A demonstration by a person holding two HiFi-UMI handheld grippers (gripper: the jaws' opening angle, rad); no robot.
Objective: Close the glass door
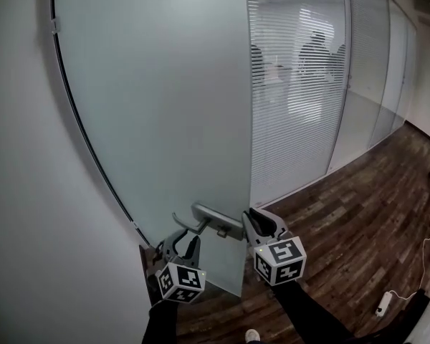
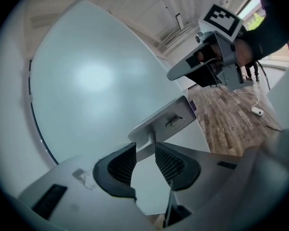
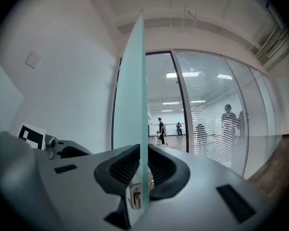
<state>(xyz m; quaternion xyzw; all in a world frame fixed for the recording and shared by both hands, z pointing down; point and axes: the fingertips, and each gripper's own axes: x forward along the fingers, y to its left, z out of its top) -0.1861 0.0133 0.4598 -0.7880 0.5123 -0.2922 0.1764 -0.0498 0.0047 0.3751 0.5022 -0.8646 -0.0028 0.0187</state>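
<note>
The frosted glass door (image 1: pixel 172 106) stands ajar, its free edge towards me. A grey lever handle (image 1: pixel 215 217) sits low on its plate. My left gripper (image 1: pixel 183 242) is open, and in the left gripper view the lever (image 2: pixel 154 143) runs between the pads (image 2: pixel 119 163) with a small gap on each side of my left gripper (image 2: pixel 145 153). My right gripper (image 1: pixel 258 221) grips the door's edge just right of the handle. In the right gripper view the thin glass edge (image 3: pixel 140 81) is pinched between both pads of my right gripper (image 3: pixel 143 160).
A white wall (image 1: pixel 29 192) lies left of the door frame. A glass partition with blinds (image 1: pixel 294 84) runs off to the right, with people behind it. On the wood floor (image 1: pixel 358 221) lie a power strip and cable (image 1: pixel 383 305).
</note>
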